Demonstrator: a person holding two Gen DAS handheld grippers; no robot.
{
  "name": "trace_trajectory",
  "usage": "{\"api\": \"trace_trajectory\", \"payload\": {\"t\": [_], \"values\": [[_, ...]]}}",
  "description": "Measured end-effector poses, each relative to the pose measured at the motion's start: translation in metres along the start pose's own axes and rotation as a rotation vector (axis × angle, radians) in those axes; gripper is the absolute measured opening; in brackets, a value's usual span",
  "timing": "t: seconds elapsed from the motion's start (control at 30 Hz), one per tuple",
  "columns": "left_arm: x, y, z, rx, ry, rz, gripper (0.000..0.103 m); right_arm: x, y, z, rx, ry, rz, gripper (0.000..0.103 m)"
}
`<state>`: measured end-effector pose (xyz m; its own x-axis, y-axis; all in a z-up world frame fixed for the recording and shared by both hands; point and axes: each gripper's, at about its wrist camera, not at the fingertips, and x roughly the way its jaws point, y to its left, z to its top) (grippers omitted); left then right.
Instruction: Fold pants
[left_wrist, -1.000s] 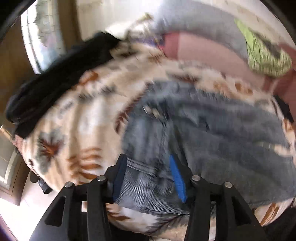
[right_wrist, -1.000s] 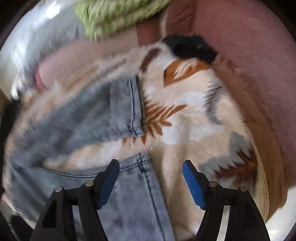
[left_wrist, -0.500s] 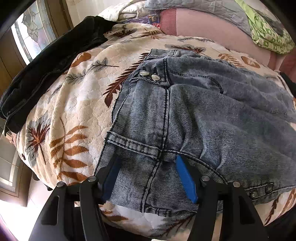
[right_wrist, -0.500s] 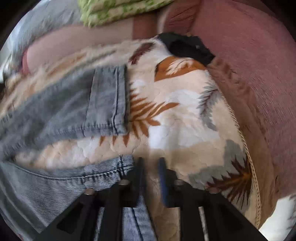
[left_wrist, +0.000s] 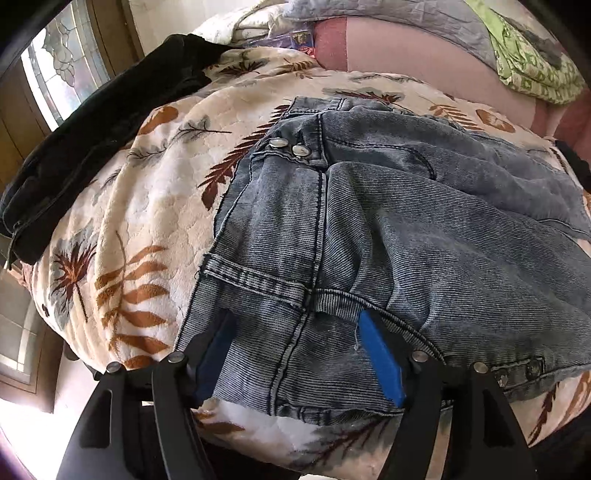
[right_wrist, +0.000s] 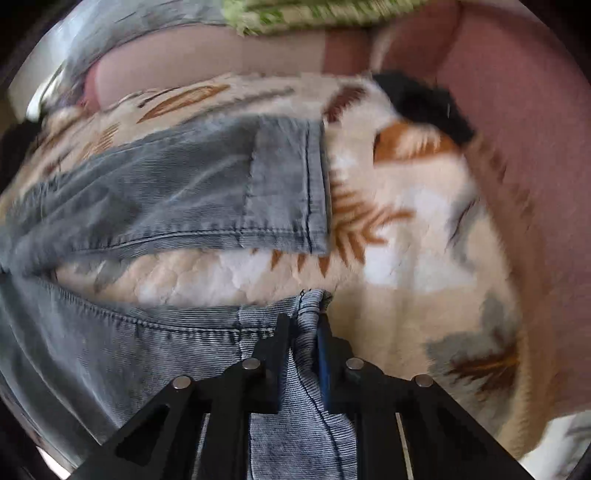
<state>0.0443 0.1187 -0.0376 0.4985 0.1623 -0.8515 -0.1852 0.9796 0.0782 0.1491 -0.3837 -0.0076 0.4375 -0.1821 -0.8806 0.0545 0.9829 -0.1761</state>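
Grey-blue denim pants (left_wrist: 388, 229) lie spread on a leaf-patterned blanket (left_wrist: 147, 206). In the left wrist view their waistband, with two metal buttons (left_wrist: 290, 147), faces me. My left gripper (left_wrist: 299, 325) is open, its blue pads straddling the near waistband corner without clamping it. In the right wrist view the two pant legs run left; the far leg's cuff (right_wrist: 291, 188) lies flat. My right gripper (right_wrist: 304, 321) is shut on the near leg's cuff (right_wrist: 310, 299), which bunches between the pads.
A black garment (left_wrist: 103, 122) lies along the blanket's left edge. Pink sofa cushions (right_wrist: 517, 110) rise behind and to the right, with a green patterned cloth (left_wrist: 535, 70) and a grey quilt (left_wrist: 388, 18) on top. Another small black item (right_wrist: 424, 107) sits at the blanket's far corner.
My right gripper has closed from wide open onto the near leg's cuff. My left gripper stays open and has settled over the waistband; its view has sharpened.
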Motion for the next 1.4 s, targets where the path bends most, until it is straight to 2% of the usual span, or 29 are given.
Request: {"api": "trace_trajectory", "payload": {"t": [0.07, 0.13, 0.17, 0.23, 0.27, 0.3, 0.37, 0.47, 0.53, 0.6, 0.67, 0.7, 0.73, 0.77, 0.8, 0.83, 0.93, 0.97, 1.03, 1.07, 1.13, 1.17, 1.2, 1.23, 1.27, 1.3, 1.4], "values": [[0.001, 0.001, 0.002, 0.005, 0.004, -0.01, 0.072, 0.0, 0.004, 0.002, -0.054, -0.016, -0.09, 0.014], [-0.002, 0.001, 0.006, 0.013, 0.01, -0.009, 0.072, 0.017, -0.004, 0.003, -0.021, 0.052, -0.067, 0.015], [-0.006, 0.003, 0.009, 0.014, 0.006, -0.012, 0.072, 0.019, -0.006, 0.002, -0.014, 0.047, -0.064, 0.022], [-0.022, 0.008, 0.019, -0.001, -0.046, -0.031, 0.072, 0.012, -0.008, 0.003, -0.013, 0.019, -0.069, 0.04], [-0.03, 0.013, 0.026, -0.015, -0.079, -0.039, 0.072, 0.007, -0.011, 0.006, 0.006, 0.001, -0.06, 0.063], [-0.036, 0.019, 0.037, -0.032, -0.107, -0.051, 0.072, 0.0, -0.016, 0.009, 0.034, -0.031, -0.046, 0.074], [-0.035, 0.03, 0.058, -0.06, -0.138, -0.067, 0.074, -0.011, -0.025, 0.023, 0.084, -0.089, -0.021, 0.075], [-0.006, 0.043, 0.099, -0.101, -0.114, -0.071, 0.074, -0.016, -0.04, 0.051, 0.172, -0.113, 0.089, 0.075], [0.023, 0.044, 0.12, -0.112, -0.058, -0.088, 0.074, -0.002, -0.043, 0.067, 0.203, -0.076, 0.13, 0.075], [0.054, 0.042, 0.137, -0.117, 0.004, -0.08, 0.073, 0.025, -0.042, 0.077, 0.217, -0.01, 0.126, 0.075], [0.068, 0.036, 0.14, -0.118, 0.027, -0.084, 0.074, 0.052, -0.04, 0.078, 0.236, 0.06, 0.143, 0.073], [0.074, 0.033, 0.141, -0.112, 0.04, -0.074, 0.074, 0.066, -0.037, 0.077, 0.238, 0.095, 0.174, 0.048], [0.078, 0.028, 0.142, -0.1, 0.046, -0.051, 0.075, 0.077, -0.03, 0.075, 0.217, 0.14, 0.178, 0.032], [0.079, 0.025, 0.142, -0.092, 0.041, -0.042, 0.075, 0.074, -0.02, 0.075, 0.168, 0.133, 0.131, 0.03], [0.08, 0.021, 0.143, -0.075, 0.042, -0.03, 0.075, 0.071, -0.014, 0.077, 0.121, 0.13, 0.096, 0.018], [0.082, 0.019, 0.144, -0.062, 0.044, -0.023, 0.075, 0.063, -0.007, 0.079, 0.075, 0.116, 0.06, 0.016], [0.089, 0.018, 0.146, -0.058, 0.052, -0.025, 0.075, 0.036, 0.002, 0.08, -0.013, 0.047, -0.048, 0.016], [0.091, 0.017, 0.147, -0.054, 0.054, -0.023, 0.076, 0.033, 0.002, 0.076, -0.019, 0.045, -0.056, 0.016], [0.091, 0.015, 0.148, -0.043, 0.054, -0.019, 0.076, 0.053, 0.003, 0.063, -0.038, 0.153, -0.024, 0.016], [0.09, 0.014, 0.148, -0.04, 0.055, -0.019, 0.075, 0.063, 0.004, 0.058, -0.047, 0.194, -0.018, 0.023], [0.084, 0.016, 0.151, -0.037, 0.046, -0.031, 0.075, 0.057, -0.007, 0.061, 0.004, 0.154, 0.015, 0.03], [0.077, 0.019, 0.154, -0.037, 0.032, -0.04, 0.075, 0.051, -0.014, 0.065, 0.057, 0.132, 0.06, 0.042], [0.071, 0.02, 0.158, -0.042, 0.013, -0.048, 0.075, 0.044, -0.023, 0.071, 0.114, 0.099, 0.102, 0.061], [0.062, 0.023, 0.166, -0.049, -0.029, -0.049, 0.075, 0.039, -0.031, 0.08, 0.156, 0.061, 0.115, 0.068], [0.058, 0.024, 0.172, -0.048, -0.052, -0.044, 0.075, 0.036, -0.034, 0.09, 0.171, 0.03, 0.125, 0.073], [0.056, 0.024, 0.178, -0.047, -0.067, -0.04, 0.075, 0.037, -0.036, 0.098, 0.173, 0.018, 0.135, 0.073], [0.065, 0.025, 0.204, -0.062, -0.044, -0.075, 0.075, 0.06, -0.038, 0.128, 0.221, 0.023, 0.171, 0.073]]}}
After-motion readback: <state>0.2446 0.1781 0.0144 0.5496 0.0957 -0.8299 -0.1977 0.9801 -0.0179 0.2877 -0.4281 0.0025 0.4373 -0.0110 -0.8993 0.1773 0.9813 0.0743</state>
